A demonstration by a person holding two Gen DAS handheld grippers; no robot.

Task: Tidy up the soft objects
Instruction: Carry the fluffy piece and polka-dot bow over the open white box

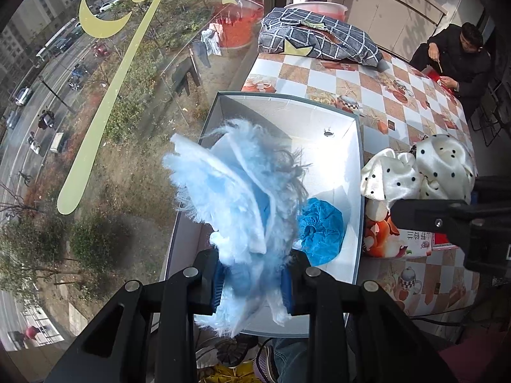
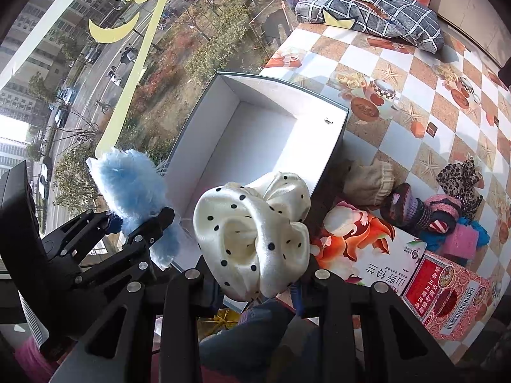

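The left gripper point(image 1: 252, 282) fingers clamp the blue fluffy piece point(image 1: 230, 191); the right gripper point(image 2: 255, 282) fingers clamp the polka-dot scrunchie point(image 2: 255, 229).

Box point(image 2: 335, 134) on table point(image 2: 399, 73), pillow point(image 2: 367, 12) behind, small soft items point(image 2: 447, 217) right

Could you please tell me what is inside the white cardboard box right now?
Inside the white cardboard box, one crumpled blue non-woven cover lies near the front. The fluffy light-blue item held in the left gripper hides part of the floor.
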